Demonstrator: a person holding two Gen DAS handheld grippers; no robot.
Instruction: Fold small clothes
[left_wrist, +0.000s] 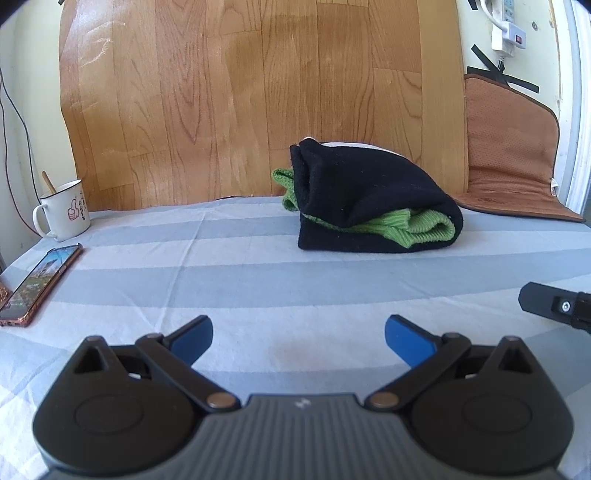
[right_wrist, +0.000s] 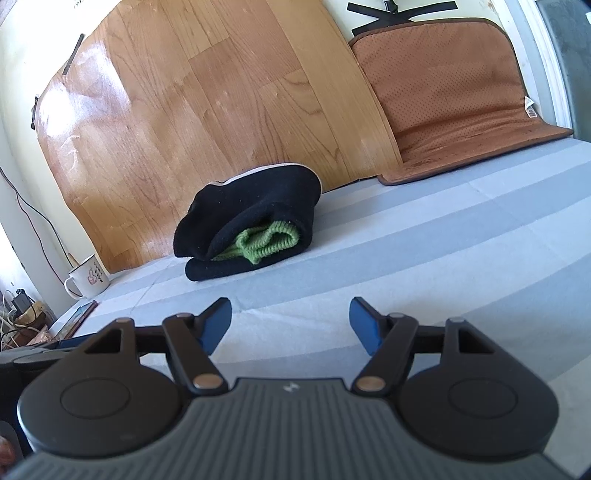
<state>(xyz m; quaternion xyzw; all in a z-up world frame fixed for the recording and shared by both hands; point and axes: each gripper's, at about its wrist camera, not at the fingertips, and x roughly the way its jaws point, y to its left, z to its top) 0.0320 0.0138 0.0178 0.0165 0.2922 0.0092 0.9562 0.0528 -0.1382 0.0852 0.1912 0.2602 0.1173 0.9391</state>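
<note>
A small black garment with green knit trim (left_wrist: 373, 201) lies folded in a bundle on the striped blue-grey cloth (left_wrist: 258, 280), against the wooden board at the back. It also shows in the right wrist view (right_wrist: 251, 229). My left gripper (left_wrist: 298, 338) is open and empty, well short of the bundle. My right gripper (right_wrist: 290, 323) is open and empty, also short of the bundle. Part of the right gripper shows at the right edge of the left wrist view (left_wrist: 554, 304).
A white mug with a spoon (left_wrist: 64, 210) and a phone (left_wrist: 37, 284) lie at the left of the cloth. A wood-pattern board (left_wrist: 258, 92) leans at the back. A brown cushion (left_wrist: 513, 155) leans at the back right.
</note>
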